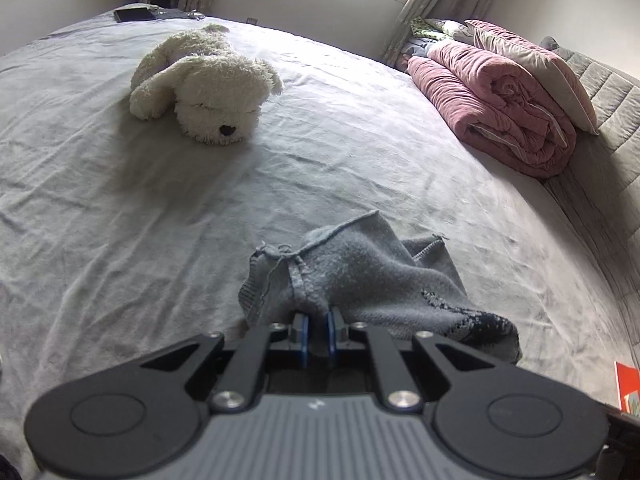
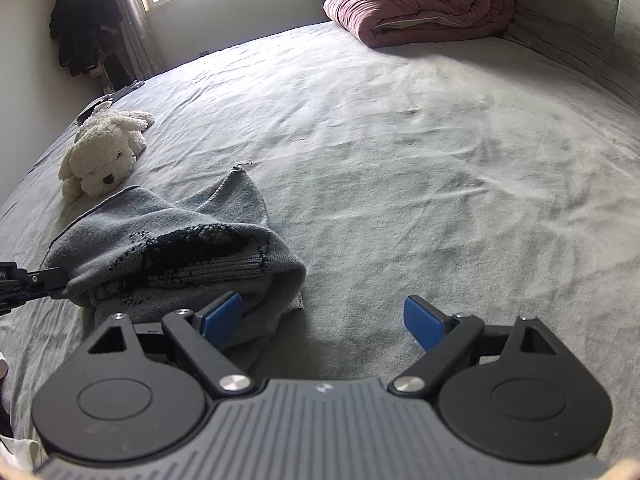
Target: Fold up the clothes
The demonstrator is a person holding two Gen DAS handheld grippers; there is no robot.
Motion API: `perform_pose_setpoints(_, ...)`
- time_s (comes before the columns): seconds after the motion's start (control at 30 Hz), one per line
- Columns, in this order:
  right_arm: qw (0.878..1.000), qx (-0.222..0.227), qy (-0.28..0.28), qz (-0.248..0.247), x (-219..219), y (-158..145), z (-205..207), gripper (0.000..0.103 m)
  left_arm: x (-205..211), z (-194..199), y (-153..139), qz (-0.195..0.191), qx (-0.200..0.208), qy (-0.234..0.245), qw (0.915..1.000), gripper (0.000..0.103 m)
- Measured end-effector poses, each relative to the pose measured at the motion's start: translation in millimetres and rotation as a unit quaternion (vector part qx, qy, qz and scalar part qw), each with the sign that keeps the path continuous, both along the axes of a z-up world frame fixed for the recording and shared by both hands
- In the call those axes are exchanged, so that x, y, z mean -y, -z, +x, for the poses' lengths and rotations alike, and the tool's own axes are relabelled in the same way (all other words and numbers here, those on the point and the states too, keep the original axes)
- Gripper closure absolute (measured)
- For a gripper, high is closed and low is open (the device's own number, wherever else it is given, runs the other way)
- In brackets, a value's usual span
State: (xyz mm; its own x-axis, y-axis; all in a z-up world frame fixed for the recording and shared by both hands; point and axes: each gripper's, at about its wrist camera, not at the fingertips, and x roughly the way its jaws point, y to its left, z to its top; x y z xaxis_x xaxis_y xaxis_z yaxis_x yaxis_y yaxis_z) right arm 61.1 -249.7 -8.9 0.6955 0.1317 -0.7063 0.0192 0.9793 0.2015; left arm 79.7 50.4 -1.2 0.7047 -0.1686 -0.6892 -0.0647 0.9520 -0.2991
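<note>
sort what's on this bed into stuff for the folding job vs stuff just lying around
For the job:
- grey knit garment, pinched by the left gripper
- right gripper, fingers open beside it

Lying about:
- white plush dog
- pink folded quilt
- pillow
- dark flat item at the far edge

The grey sweater [image 1: 360,276] is soft fuzzy knit. The toy dog [image 1: 208,84] is fluffy. The bed sheet [image 1: 120,220] is wrinkly cloth.

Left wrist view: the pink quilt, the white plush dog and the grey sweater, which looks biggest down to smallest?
1. Pink quilt
2. Grey sweater
3. White plush dog

The sweater and dog look close in size, and the sweater lies nearest the camera, so their order is unsure.
</note>
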Motion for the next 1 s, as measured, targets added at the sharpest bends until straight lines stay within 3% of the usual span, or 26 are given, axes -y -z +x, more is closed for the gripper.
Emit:
perform_pose_setpoints(0.1,1.000,0.006,-0.018,0.011,-3,-2,0,0.012,-15,-12,1,0.016,0.010,-0.001,0.9998,0.094)
perform_pose_setpoints(0.2,0.996,0.014,-0.063,0.063,-6,-5,-1,0.012,-29,-20,6,0.022,0.019,-0.005,0.9996,0.094)
perform_pose_setpoints(0.33,0.987,0.028,-0.110,0.115,-11,-9,-3,0.012,-42,-18,15,0.005,0.008,-0.013,0.9999,0.094)
perform_pose_setpoints(0.5,0.987,0.040,-0.096,0.125,-6,-8,0,0.012,-47,-15,17,-0.012,0.003,-0.012,0.9999,0.094)
perform_pose_setpoints(0.7,0.990,0.021,-0.047,0.128,3,15,15,0.014,-39,-20,15,0.010,0.006,0.007,0.9999,0.094)
perform_pose_setpoints(0.9,0.988,0.013,-0.026,0.153,-7,38,28,0.025,-33,-23,17,0.013,0.002,0.015,0.9998,0.094)
perform_pose_setpoints(1.0,0.984,0.020,-0.034,0.172,-12,40,28,0.041,-34,-24,19,0.008,-0.003,0.017,0.9998,0.092)
